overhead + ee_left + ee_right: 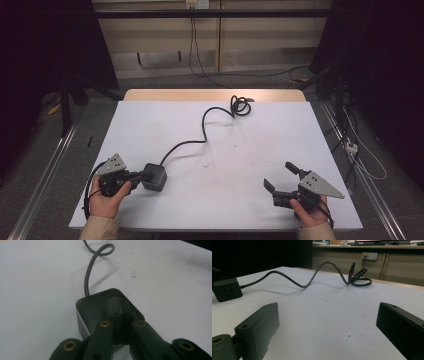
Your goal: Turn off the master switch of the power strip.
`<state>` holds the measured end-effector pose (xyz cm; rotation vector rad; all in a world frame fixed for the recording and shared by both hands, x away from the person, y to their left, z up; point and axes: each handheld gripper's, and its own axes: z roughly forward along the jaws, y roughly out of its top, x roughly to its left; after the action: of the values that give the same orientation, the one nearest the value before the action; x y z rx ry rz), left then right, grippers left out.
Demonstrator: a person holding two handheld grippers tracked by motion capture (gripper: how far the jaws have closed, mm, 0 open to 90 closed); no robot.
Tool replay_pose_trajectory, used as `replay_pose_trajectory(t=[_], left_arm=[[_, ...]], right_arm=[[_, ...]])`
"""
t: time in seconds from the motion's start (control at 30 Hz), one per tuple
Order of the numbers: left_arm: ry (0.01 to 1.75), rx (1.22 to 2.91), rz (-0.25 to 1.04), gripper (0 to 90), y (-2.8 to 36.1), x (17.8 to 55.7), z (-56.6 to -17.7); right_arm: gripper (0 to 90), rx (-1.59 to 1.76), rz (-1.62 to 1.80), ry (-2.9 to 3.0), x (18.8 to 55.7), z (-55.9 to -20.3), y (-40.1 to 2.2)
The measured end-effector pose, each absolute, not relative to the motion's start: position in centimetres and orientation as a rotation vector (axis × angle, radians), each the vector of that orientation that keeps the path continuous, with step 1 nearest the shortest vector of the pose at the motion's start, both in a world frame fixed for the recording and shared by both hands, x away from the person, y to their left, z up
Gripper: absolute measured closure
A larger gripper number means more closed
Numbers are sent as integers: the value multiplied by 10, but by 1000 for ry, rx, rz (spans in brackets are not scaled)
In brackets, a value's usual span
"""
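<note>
White-topped table (210,200) on a wooden base, dark curtains at both sides, beige wall panels and stray floor cabling at the far end. Near left: black cube power socket (154,177) resting on the tabletop, its black cord (200,141) snaking away to the far middle and ending in a loose coil (240,106) close to the far edge. Left gripper (145,175) brought in from the near-left side, jaws pressed together with no gap; seen along the left gripper view, tips lying over the top face of the socket (100,307), touching or nearly so, not clamped around the body. Pinch on a small edge or just a press on top: cannot tell. Right gripper (278,176) at near right, well apart from the socket, jaws spread wide and holding nothing, bare table between them in the right gripper view, socket (226,289) far off to its left and cord coil (359,277) beyond. Judged progress: early stage, contact made with the socket, no lift visible, cord still loose and sprawled, coil untouched. Likely left to do: secure a real hold on the socket, bring the idle right gripper in for the cord. No boxes, trays, bins or other containers on the table, so nothing to report inside any. A few small dark specks on the white surface near the middle.
</note>
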<state>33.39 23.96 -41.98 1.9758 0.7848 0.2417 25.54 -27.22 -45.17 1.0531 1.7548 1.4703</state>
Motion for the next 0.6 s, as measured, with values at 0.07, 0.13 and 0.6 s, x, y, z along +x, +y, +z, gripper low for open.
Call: replay_pose_trajectory(t=[0.07,0.13,0.6], left_arm=[[787,1977,245,900,239,333,-420],[787,1975,247,900,239,333,-420],[781,1963,251,900,240,333,-418]], right_arm=[[39,1053,1470,1754,255,-452,-272],[39,1056,1471,1753,256,-452,-272],[39,1054,1471,1754,256,-452,-272]])
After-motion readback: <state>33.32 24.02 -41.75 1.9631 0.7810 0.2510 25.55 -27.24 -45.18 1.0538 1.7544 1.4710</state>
